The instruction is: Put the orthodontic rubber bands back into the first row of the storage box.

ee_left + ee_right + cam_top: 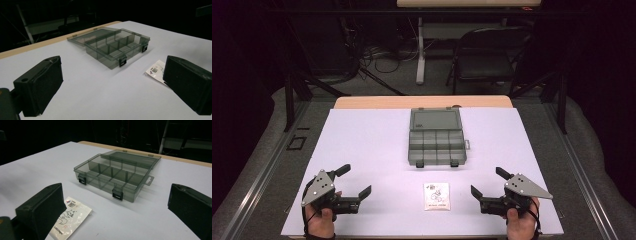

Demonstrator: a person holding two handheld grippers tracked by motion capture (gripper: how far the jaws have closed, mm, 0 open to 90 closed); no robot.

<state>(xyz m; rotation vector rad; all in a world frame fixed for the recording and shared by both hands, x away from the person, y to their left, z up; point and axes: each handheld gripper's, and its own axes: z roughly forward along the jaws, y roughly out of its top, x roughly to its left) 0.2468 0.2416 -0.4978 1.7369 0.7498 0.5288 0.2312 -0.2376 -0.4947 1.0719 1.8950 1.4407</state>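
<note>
Both hands rest low at the near edge of the white tabletop (362, 140), each holding its claw level and aimed inward toward the other. The left claw (358, 181) has its jaws spread wide and grips nothing; the right claw (484, 182) is spread the same way (a near mirror of the left). Between the two, apart from both, a small white packet (436, 196) lies flat. Farther back, past the packet, sits a smoky compartment box (436, 144) with its lid folded open.
</note>
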